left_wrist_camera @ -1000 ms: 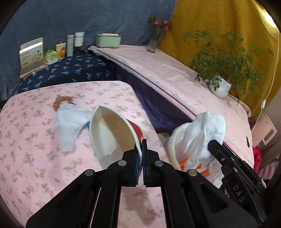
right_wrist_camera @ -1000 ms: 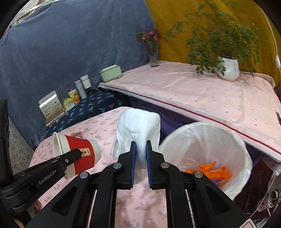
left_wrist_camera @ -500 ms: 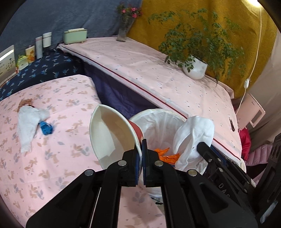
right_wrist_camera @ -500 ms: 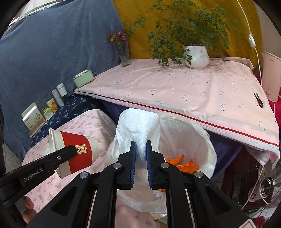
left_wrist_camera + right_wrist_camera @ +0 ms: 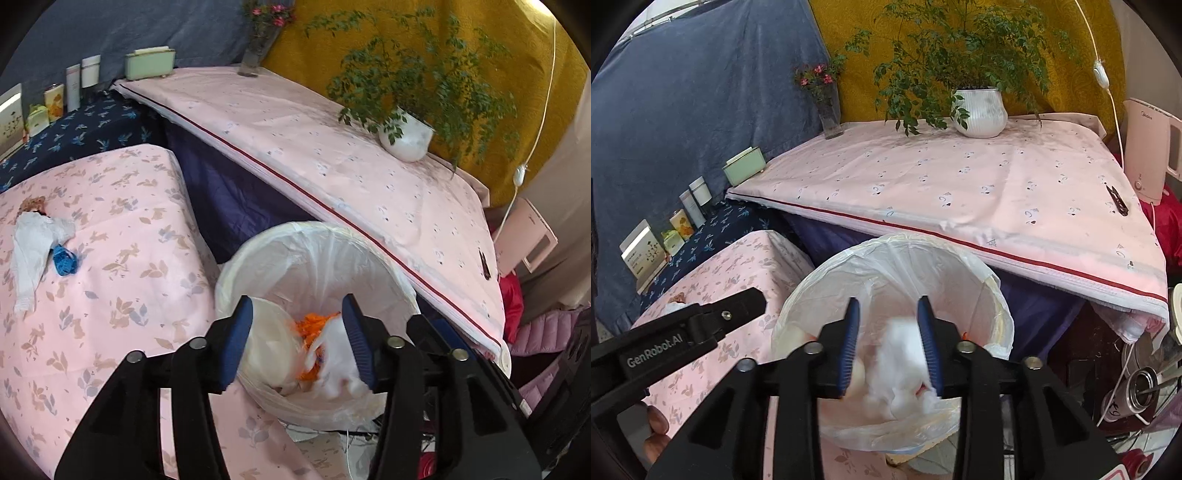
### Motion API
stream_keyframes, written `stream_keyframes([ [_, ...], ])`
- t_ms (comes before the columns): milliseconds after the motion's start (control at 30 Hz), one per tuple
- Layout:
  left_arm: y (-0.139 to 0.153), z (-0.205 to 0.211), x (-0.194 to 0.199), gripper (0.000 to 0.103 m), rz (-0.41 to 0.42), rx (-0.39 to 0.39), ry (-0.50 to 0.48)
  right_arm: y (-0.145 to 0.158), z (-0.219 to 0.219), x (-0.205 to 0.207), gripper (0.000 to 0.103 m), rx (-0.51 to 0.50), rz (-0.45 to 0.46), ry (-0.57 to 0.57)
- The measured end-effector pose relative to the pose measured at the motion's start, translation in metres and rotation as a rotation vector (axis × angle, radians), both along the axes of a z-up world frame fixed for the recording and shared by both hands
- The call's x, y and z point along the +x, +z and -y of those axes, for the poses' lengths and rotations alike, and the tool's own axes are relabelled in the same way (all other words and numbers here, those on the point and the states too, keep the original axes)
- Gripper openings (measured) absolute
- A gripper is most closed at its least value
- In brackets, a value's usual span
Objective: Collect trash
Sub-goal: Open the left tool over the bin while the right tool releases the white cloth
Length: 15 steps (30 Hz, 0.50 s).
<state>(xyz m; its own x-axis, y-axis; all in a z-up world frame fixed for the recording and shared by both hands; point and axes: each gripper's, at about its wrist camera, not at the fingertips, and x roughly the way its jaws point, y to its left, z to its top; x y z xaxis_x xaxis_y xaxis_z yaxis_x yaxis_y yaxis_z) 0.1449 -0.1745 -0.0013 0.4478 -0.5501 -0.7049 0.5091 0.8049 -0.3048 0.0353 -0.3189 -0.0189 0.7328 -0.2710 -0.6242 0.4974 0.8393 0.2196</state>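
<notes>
Both grippers hang over the white-lined trash bin (image 5: 295, 230), whose rim also shows in the right wrist view (image 5: 886, 242). My left gripper (image 5: 297, 299) has its jaws opening, and the paper cup (image 5: 271, 347) drops blurred into the bin below them, free of the pads. My right gripper (image 5: 888, 300) is opening too; the white tissue (image 5: 901, 363) falls blurred between and below its pads, untouched by them. Orange scraps (image 5: 314, 321) lie in the bin. On the pink floral table another white tissue (image 5: 33, 243) lies beside a blue scrap (image 5: 64, 260).
A brown bit (image 5: 33, 205) lies by the tissue on the table. Behind the bin runs a higher pink-covered table (image 5: 960, 184) with a potted plant (image 5: 979, 110) and a flower vase (image 5: 829, 118). Boxes and tubes (image 5: 683, 218) line the blue cloth at left. A kettle (image 5: 1148, 155) stands at right.
Both grippers moved from the floral table to above the bin and went from shut to open. The cup left the left gripper and the tissue left the right; both are dropping in.
</notes>
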Motion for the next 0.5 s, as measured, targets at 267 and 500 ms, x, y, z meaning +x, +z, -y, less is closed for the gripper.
stream_keyframes([
  [267, -0.002, -0.014, 0.010, 0.049, -0.004, 0.021, 0.040, 0.002, -0.005, 0.006, 0.041, -0.001, 0.005, 0.015],
  [500, -0.003, -0.027, 0.013, 0.049, 0.006, 0.034, 0.064, 0.005, -0.015, 0.010, 0.044, -0.008, 0.005, 0.032],
])
